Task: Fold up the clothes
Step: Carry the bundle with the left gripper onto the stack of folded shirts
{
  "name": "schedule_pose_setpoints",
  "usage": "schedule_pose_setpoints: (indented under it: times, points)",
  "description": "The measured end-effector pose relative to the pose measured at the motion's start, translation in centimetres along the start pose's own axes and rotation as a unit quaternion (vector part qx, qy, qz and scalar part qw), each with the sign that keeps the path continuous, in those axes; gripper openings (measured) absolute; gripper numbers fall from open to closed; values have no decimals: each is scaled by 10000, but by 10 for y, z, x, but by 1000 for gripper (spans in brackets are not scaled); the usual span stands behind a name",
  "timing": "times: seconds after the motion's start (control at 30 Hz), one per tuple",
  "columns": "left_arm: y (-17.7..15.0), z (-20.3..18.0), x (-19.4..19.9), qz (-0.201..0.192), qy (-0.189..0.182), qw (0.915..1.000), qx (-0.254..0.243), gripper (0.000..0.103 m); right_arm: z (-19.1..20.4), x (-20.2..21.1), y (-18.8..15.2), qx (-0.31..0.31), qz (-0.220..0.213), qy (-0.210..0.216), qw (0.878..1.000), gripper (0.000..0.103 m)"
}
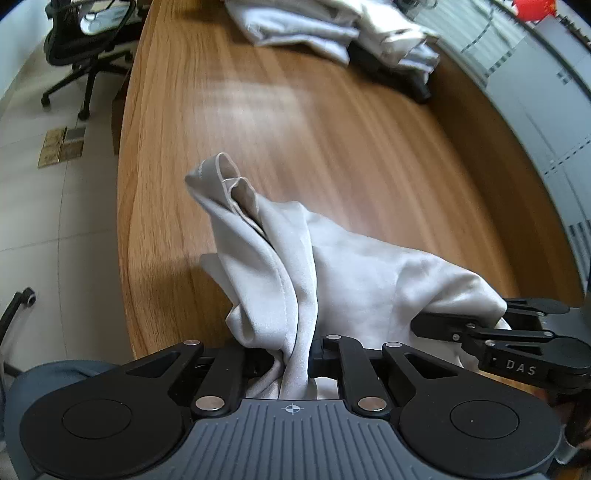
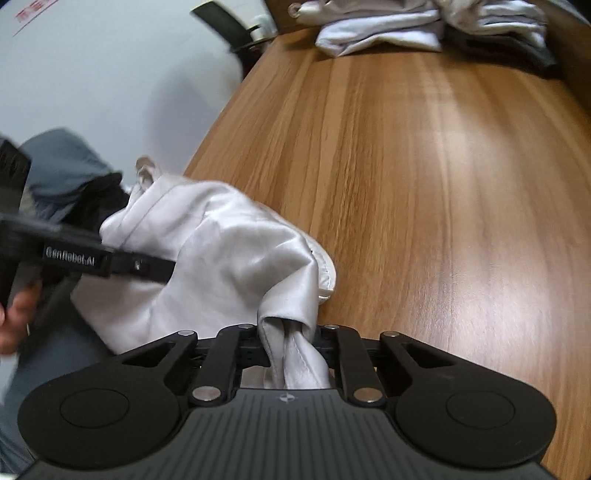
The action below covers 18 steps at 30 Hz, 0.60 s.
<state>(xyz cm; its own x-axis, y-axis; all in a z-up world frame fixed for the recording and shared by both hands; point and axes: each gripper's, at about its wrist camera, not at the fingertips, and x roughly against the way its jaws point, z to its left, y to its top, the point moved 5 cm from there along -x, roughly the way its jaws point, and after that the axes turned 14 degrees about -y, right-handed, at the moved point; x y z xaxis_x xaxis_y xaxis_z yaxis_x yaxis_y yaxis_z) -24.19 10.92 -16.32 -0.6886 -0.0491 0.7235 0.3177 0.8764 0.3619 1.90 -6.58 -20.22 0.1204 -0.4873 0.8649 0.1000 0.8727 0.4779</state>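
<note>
The wooden worktop (image 1: 332, 155) is mostly bare, with a heap of pale clothes (image 1: 332, 29) at its far end that may or may not be folded; I cannot tell. At the near edge a white garment (image 1: 351, 280) hangs bunched and unfolded, so its folding has hardly begun and spreading it flat comes first. The left gripper (image 1: 295, 363) and right gripper (image 2: 291, 354) each have their jaws clamped on a gathered part of it.

Two close wrist views, shared table (image 1: 332, 147).

A wooden table (image 1: 332, 147) bears a heap of pale clothes (image 1: 332, 26) at its far end.
</note>
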Motion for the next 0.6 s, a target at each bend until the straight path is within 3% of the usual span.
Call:
schedule_pose_setpoints:
  times: [0.2, 0.37, 0.6]
  points:
    - [13, 9, 26, -397, -418, 9983, -60, 13, 35, 31, 24, -166, -101, -484, 9986, 14]
    - [40, 31, 58, -480, -799, 9953, -246, 13, 72, 58, 57, 12, -279, -1003, 9946, 14]
    - [89, 45, 116, -580, -758, 9932, -662, 13, 129, 83, 120, 157, -588, -1295, 9897, 13]
